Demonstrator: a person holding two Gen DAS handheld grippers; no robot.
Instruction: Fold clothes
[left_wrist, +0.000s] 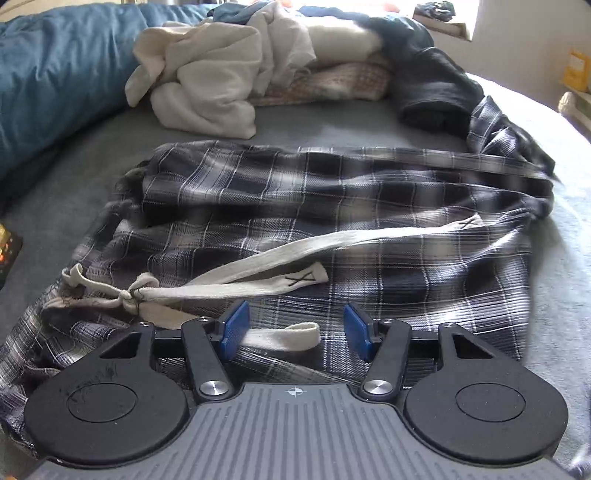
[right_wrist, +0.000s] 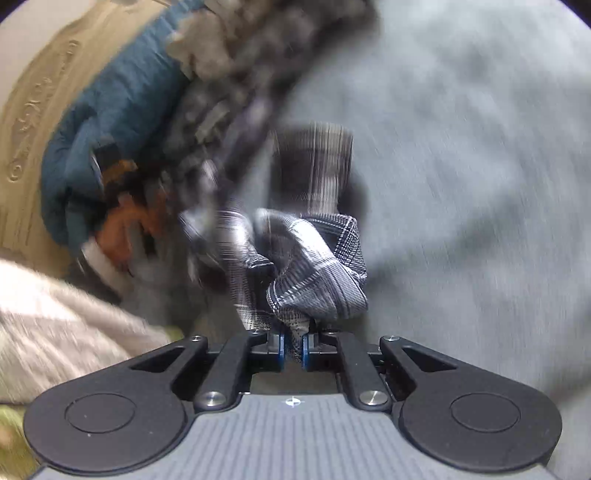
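Plaid pants lie spread on a grey bed (white drawstring trailing). Left gripper hovers over the waistband, jaws apart. Right gripper jaws clamp bunched plaid fabric.

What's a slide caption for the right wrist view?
Right gripper shut on a bunched fold of the plaid pants, lifted over the grey bed sheet; background motion-blurred.

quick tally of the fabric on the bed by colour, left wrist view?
Plaid: 1, the plaid pants with a white drawstring
Cream/white: 1 crumpled cream garment
Beige knit: 1 folded item
Black: 1 dark garment
Blue: 1 duvet
Total: 5
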